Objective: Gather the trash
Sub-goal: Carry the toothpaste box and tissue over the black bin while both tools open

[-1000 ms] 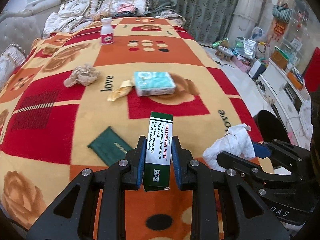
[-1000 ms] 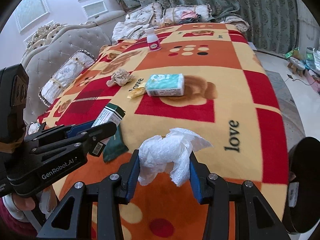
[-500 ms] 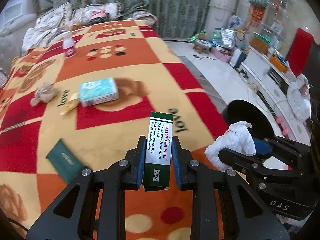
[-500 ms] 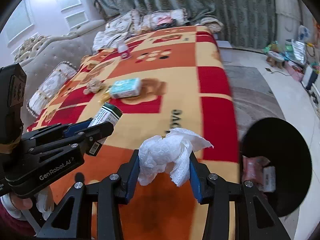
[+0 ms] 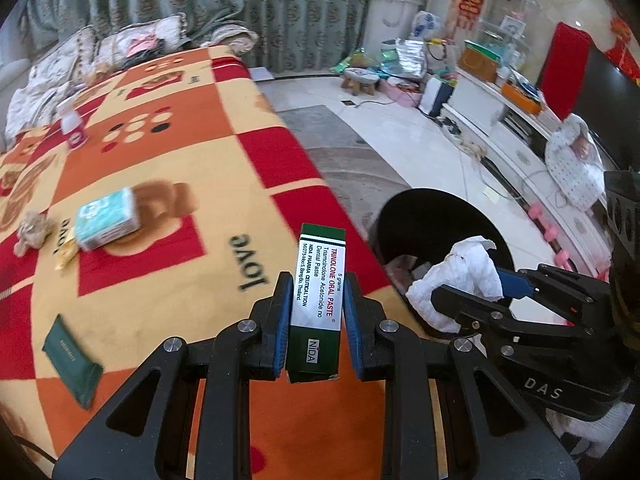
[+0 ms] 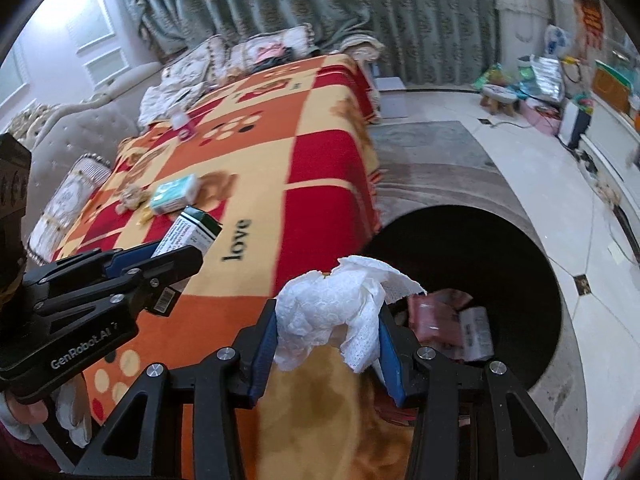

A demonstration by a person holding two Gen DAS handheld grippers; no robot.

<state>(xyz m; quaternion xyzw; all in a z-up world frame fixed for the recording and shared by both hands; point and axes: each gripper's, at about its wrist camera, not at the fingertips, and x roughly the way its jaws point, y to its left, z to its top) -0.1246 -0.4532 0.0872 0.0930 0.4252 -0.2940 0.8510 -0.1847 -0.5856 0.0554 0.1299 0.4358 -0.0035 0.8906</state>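
Observation:
My left gripper [image 5: 316, 312] is shut on a green and white oral paste box [image 5: 320, 280], held upright above the bed's near edge. The same box [image 6: 192, 234] shows at the left of the right wrist view. My right gripper [image 6: 326, 332] is shut on a crumpled white tissue [image 6: 340, 308], just left of the black round bin [image 6: 520, 264] on the floor beside the bed. In the left wrist view the tissue [image 5: 464, 276] hangs in front of the bin [image 5: 432, 220]. Packets lie inside the bin.
On the patterned blanket [image 5: 168, 184] lie a teal tissue pack [image 5: 106, 224], a crumpled brownish wad [image 5: 32, 230], a yellow wrapper [image 5: 66, 252], a dark green pouch [image 5: 72, 360] and a small white bottle [image 5: 72, 124]. A grey rug, tiled floor and cluttered cabinets lie to the right.
Both grippers have swung right from over the bed toward its edge, each keeping its item. The black bin has come fully into view, and the bed items have slid left.

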